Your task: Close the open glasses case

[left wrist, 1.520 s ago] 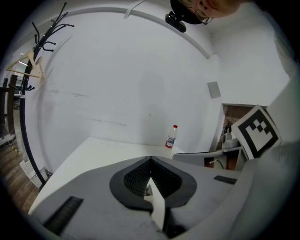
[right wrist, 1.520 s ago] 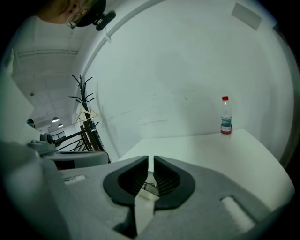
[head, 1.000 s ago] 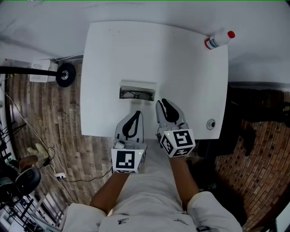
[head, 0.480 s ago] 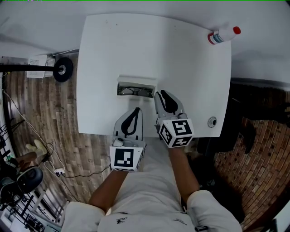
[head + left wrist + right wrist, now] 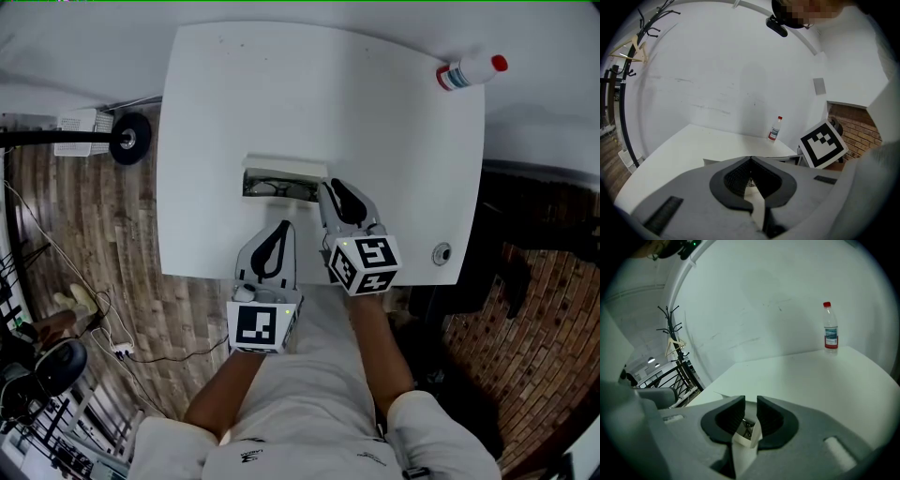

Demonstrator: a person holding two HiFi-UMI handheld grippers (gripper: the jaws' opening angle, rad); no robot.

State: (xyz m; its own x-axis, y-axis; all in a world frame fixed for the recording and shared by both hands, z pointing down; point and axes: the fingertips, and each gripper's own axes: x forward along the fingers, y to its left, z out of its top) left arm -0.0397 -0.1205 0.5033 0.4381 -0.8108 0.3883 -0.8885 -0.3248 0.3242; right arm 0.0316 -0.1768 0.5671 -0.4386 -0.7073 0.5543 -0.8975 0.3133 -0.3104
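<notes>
The open white glasses case (image 5: 281, 180) lies mid-table on the white table (image 5: 375, 131), lid raised at its far side and dark glasses inside. My right gripper (image 5: 326, 190) is at the case's right end, its jaws a narrow gap apart. In the right gripper view, the case's end (image 5: 744, 439) and a bit of the glasses show through the gap of the right gripper (image 5: 750, 411). My left gripper (image 5: 283, 232) sits nearer the front edge, a short way short of the case. In the left gripper view, the left gripper (image 5: 751, 161) is shut with nothing in it.
A clear bottle with a red cap (image 5: 469, 71) lies at the table's far right corner and stands visible as the bottle (image 5: 829, 326). A round fitting (image 5: 441, 253) sits near the front right edge. Wood floor with cables and a wheel (image 5: 127, 141) lies left.
My right gripper has moved forward and slightly left, from short of the case to its right end. The left gripper has stayed near the front edge.
</notes>
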